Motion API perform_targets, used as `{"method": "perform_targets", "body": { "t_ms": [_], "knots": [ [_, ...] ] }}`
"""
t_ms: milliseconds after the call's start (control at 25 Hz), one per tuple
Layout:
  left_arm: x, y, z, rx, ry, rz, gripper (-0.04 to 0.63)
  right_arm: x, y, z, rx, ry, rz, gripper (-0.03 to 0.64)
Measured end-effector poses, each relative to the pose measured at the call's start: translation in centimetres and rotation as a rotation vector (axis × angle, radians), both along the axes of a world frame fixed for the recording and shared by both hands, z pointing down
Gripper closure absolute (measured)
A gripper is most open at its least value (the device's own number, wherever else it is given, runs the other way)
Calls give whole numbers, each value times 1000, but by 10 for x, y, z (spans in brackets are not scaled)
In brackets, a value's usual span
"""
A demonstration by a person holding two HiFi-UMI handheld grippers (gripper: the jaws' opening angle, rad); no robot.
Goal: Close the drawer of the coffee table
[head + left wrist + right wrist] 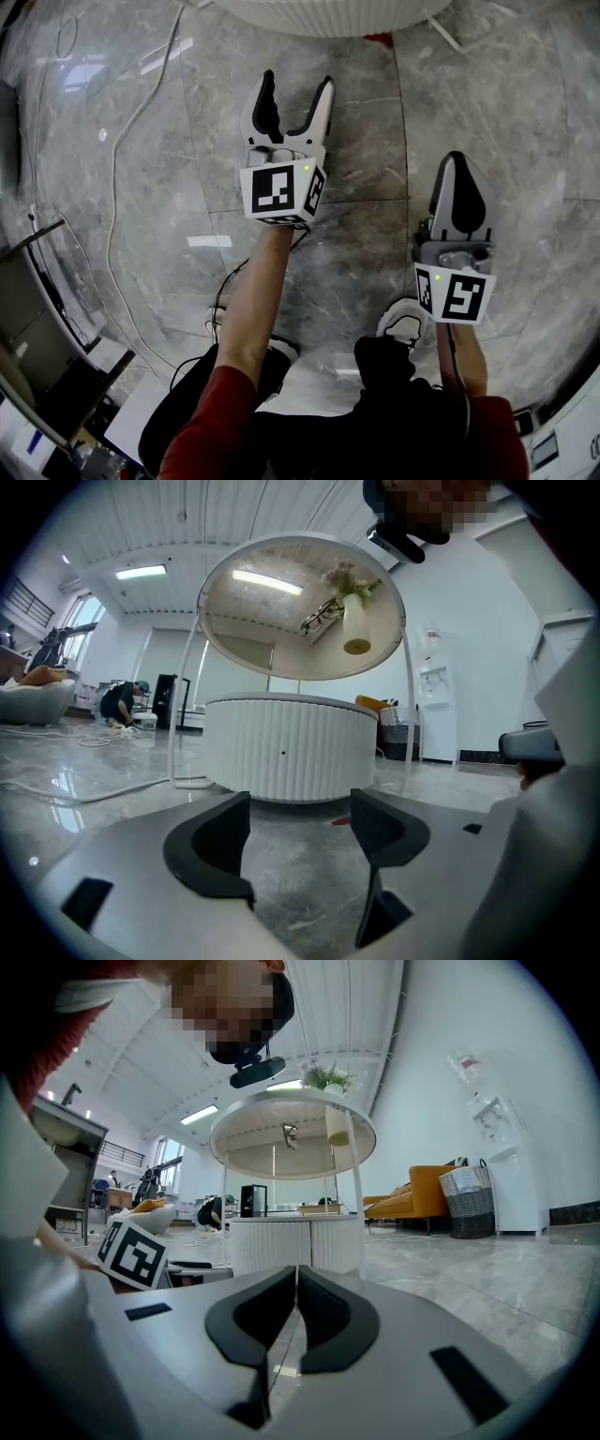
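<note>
The coffee table is a white ribbed round drum (328,14) at the top edge of the head view, with a round glass top on thin white legs. My left gripper (297,82) is open and empty, held over the floor and pointing at the drum (281,747), a short way from it. The ribbed front looks flush, with one small dark dot (283,753); no open drawer is visible. My right gripper (457,164) is shut on nothing, lower and further right, and sees the table (295,1241) from further off.
Grey marble floor with cables (122,150) at the left and a small red scrap (378,39) by the drum. My shoes (403,323) are below the grippers. An orange sofa (412,1206), a basket (467,1199) and a water dispenser (436,705) stand by the walls.
</note>
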State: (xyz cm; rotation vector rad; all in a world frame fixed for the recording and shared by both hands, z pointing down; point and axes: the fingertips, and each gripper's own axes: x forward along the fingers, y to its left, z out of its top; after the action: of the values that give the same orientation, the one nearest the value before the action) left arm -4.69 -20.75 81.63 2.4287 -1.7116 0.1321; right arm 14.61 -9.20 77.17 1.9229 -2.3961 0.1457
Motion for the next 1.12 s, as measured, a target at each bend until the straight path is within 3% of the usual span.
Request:
{"method": "perform_targets", "body": {
  "t_ms": [280,480,760,1120],
  "knots": [
    [-21,50,-3,-22,30,-73,247,-5,3,-2,2,-3,-17,592],
    [-19,85,-13,16,-17,-54,247,-11,4,0,0,-6,-27,592],
    [-3,125,-17,55,-128,39,247,-19,4,0,1,-9,-46,592],
    [-2,130,-14,37,-125,44,247,-20,4,2,-4,-13,-51,592]
  ]
}}
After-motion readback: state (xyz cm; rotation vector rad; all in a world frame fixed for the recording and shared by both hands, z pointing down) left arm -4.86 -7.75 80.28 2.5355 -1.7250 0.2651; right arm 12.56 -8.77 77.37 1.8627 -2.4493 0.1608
